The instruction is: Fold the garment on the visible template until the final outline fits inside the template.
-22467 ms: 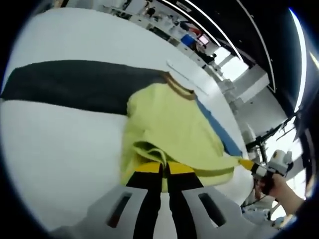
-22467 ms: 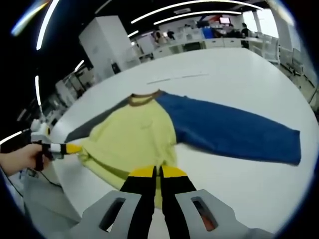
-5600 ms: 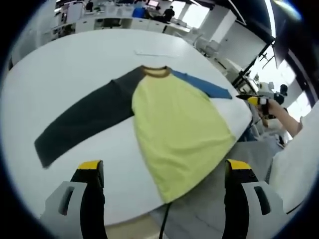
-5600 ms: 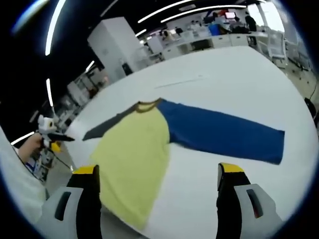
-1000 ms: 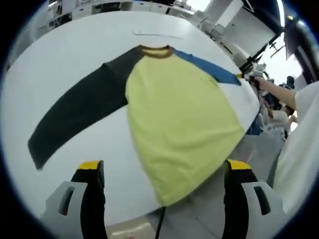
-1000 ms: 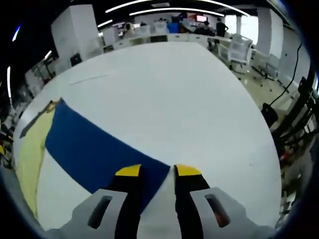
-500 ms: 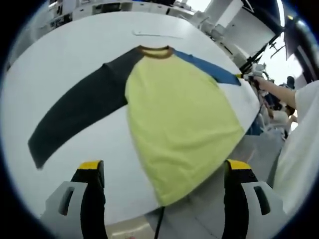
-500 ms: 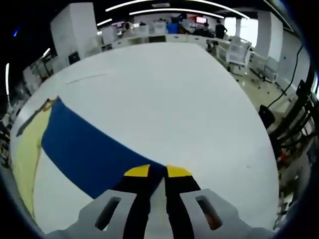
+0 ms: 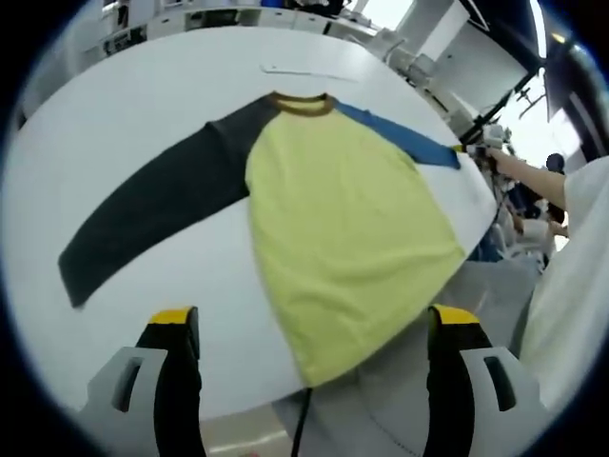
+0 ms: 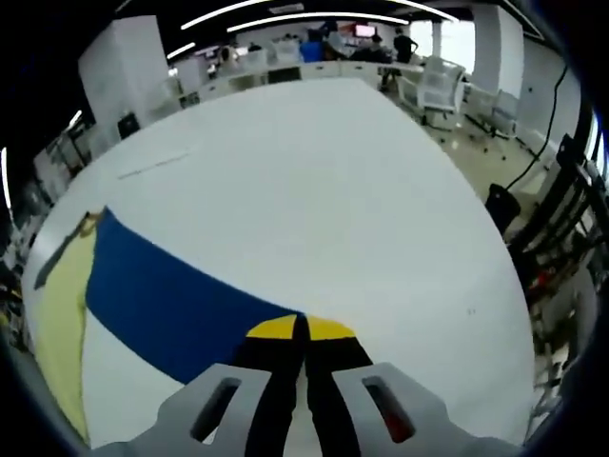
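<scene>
a: what's past the white surface (image 10: 381,190)?
b: a white office chair (image 10: 440,90) by its far edge, and desks with people further back.
a: and on the other side?
b: grey floor (image 9: 381,400) below the surface's edge.

Yellow-bodied garment (image 9: 347,248) flat on white table, brown collar, dark grey sleeve outstretched; blue sleeve outstretched opposite

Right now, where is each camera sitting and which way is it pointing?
Left gripper view: rides the left gripper, held open near the table edge, facing the shirt hem to collar; a forearm reaches in at right.
Right gripper view: rides the right gripper, shut on the blue sleeve end, facing across the table.
Shared: shirt, blue sleeve, table.
</scene>
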